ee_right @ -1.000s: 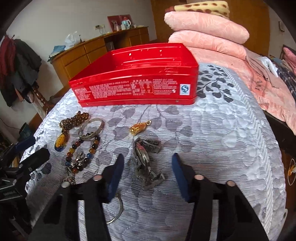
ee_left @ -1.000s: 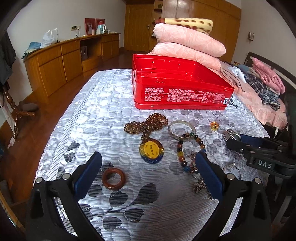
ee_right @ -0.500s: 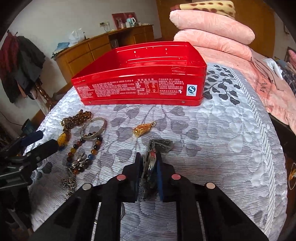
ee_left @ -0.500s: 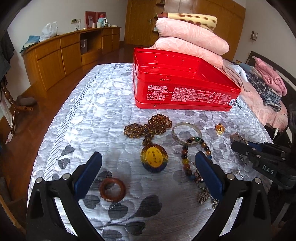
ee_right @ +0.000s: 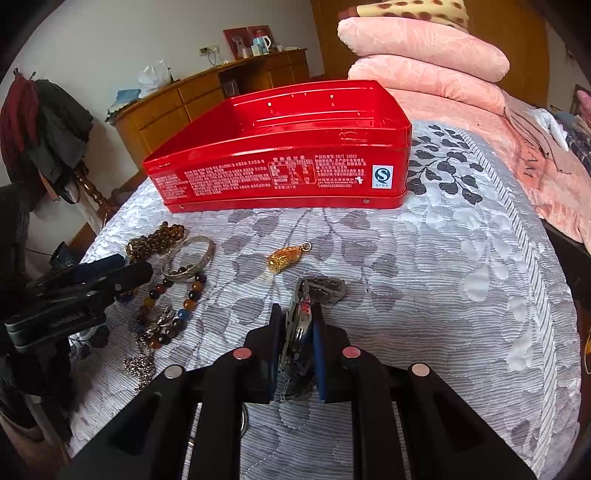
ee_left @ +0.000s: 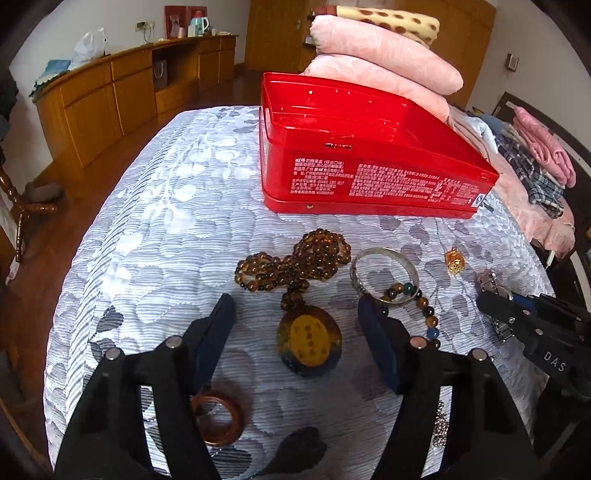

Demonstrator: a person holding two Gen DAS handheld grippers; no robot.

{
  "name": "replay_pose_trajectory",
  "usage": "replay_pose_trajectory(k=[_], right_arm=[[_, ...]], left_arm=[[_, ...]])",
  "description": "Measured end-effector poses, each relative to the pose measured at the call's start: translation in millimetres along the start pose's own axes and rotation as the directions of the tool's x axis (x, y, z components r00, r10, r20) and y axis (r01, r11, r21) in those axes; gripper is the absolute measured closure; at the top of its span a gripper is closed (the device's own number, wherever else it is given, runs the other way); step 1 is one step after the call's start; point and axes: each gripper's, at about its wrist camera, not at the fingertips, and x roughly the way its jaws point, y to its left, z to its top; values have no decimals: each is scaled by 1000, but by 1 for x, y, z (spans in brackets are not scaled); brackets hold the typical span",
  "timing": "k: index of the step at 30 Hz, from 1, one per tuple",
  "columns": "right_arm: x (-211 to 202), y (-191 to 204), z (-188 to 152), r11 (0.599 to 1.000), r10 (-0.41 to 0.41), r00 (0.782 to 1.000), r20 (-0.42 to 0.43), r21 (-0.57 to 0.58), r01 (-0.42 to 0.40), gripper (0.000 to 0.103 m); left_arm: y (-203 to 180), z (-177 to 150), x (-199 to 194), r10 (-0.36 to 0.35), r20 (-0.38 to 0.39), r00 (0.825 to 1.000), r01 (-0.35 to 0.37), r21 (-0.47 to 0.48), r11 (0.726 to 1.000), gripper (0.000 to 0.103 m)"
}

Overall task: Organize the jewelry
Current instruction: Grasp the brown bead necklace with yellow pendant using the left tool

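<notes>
Right gripper [ee_right: 298,332] clamps metal watch [ee_right: 301,325], prob. mid-band; lift level toward red box [ee_right: 280,177]. Left gripper [ee_left: 295,325] wide.

Seven pieces of jewelry lie on the bedspread [ee_left: 155,206]: one brown bead necklace [ee_left: 295,262] with a single yellow pendant [ee_left: 309,339], one silver bangle [ee_left: 384,275], one bracelet of mixed coloured beads [ee_right: 173,306], one small gold charm [ee_right: 282,258], one brown ring [ee_left: 216,419], one metal watch [ee_right: 306,314], and one thin silver chain [ee_right: 140,365]. There is one red box [ee_right: 288,155], and two grippers, the left gripper [ee_left: 295,339] and the right gripper [ee_right: 297,347]. Behind the box are three stacked pillows, two pink pillows [ee_left: 384,70] and one spotted pillow [ee_left: 388,18] on top.
</notes>
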Motion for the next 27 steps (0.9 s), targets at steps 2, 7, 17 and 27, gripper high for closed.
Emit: replay_pose_trajectory(k=[2,7,17,27], right_arm=[[0,0,0,1000,-2,1000,0,-1,2,88],[1,1,0,1000,-5,1000,1,-3,5,88],[1,3,-1,1000,-13,1000,0,-1,13,87],[1,3,-2,1000,-14,1000,0,2,14,87]], left_arm=[[0,0,0,1,1,1000,-1,0,1000,48],[1,-1,-2,1,9,1000,-1,-2,1000,75],[7,-5,-12,-27,23,999,27,-21,999,91],[2,7,5,28,-4,1000,-28,5,1000,73]])
